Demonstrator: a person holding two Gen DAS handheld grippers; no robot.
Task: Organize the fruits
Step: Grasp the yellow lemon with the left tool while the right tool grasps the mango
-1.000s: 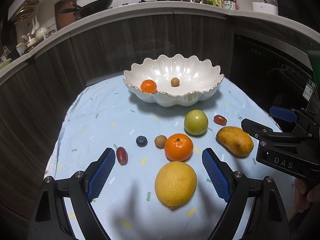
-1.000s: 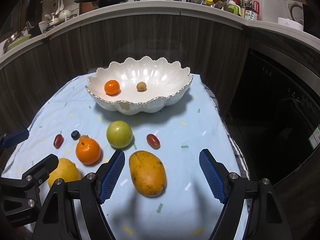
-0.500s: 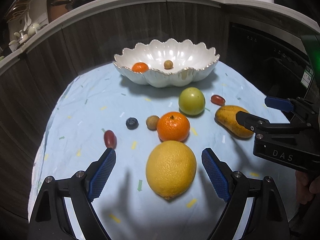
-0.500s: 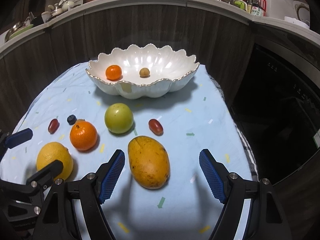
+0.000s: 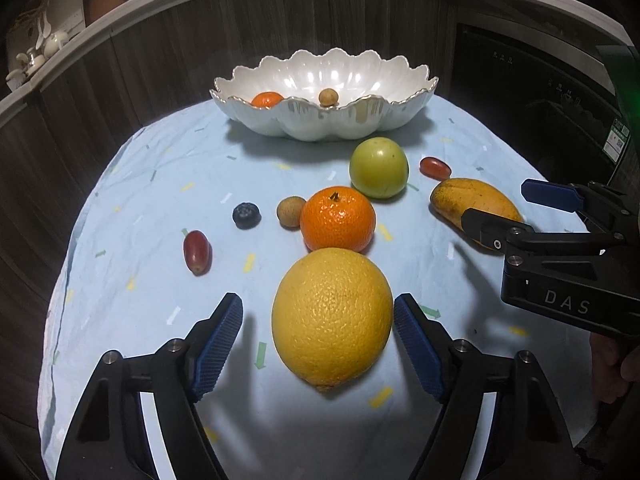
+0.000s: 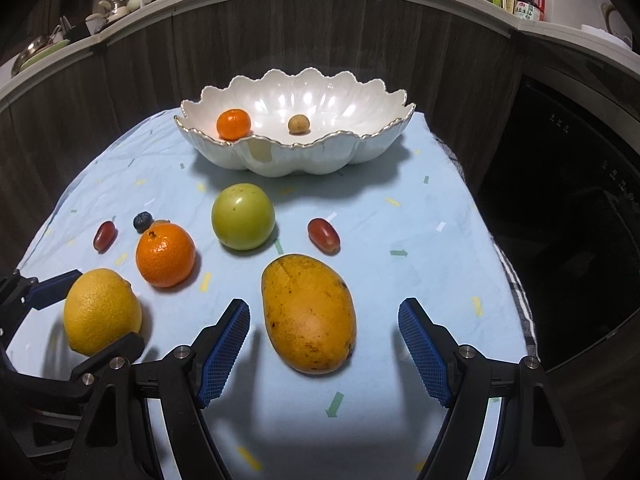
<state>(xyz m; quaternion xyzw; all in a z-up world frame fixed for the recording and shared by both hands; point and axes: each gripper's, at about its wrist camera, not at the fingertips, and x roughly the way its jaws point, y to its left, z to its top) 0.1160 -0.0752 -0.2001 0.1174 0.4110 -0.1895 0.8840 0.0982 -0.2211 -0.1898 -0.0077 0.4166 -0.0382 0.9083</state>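
From the right wrist, the small brown fruit [image 6: 160, 222] is mostly hidden behind the orange [image 6: 165, 255]. From the left wrist, the right tongs [image 5: 524, 214] cover the mango [image 5: 468, 200]'s near end; bowl [image 5: 360, 114]'s rim hides the tangerine [image 5: 267, 99]'s lower half.

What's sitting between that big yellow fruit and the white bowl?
In the left wrist view, a large orange sits just beyond the yellow fruit; past it only bare blue cloth reaches the bowl.
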